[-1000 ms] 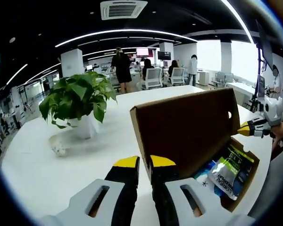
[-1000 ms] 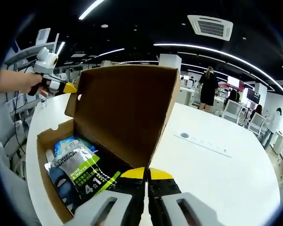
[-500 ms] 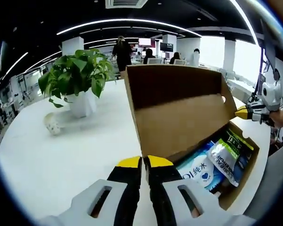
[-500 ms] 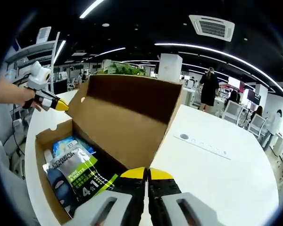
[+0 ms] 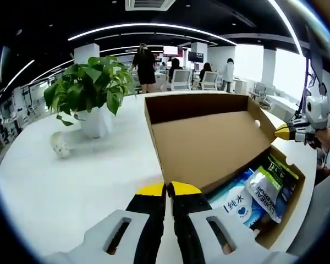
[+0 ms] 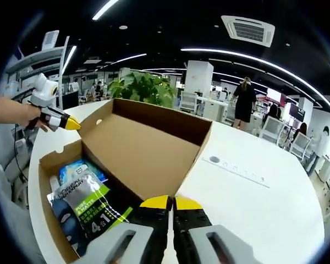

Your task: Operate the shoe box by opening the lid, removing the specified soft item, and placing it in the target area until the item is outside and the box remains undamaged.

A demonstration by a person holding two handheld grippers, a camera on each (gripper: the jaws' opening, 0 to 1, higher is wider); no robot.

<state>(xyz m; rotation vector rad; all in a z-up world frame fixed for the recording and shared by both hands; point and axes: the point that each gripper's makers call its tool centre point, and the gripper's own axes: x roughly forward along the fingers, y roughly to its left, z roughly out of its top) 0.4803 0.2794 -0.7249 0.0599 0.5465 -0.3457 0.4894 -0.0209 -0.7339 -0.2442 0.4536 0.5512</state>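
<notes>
Both fingers pairs clenched empty; corrugated cardboard lid [image 5: 209,137] tilted back; glossy pouch [image 6: 88,201] inside

Brown cardboard shoe box [image 5: 209,140]. Inside I saw a grey-and-green pouch [image 6: 91,206] and blue-white pack [image 5: 234,201]. My grippers' tips [image 5: 168,190] were yellow over black. White table [image 5: 71,187]; green plant [image 5: 88,96].

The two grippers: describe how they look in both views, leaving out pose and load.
Left gripper and right gripper look alike: black jaws capped with yellow tips, carried on pale grey moulded shells with slotted openings. Seen from across the box, each has a white body behind the black-and-yellow tip. No cables or sleeves can be made out.
</notes>
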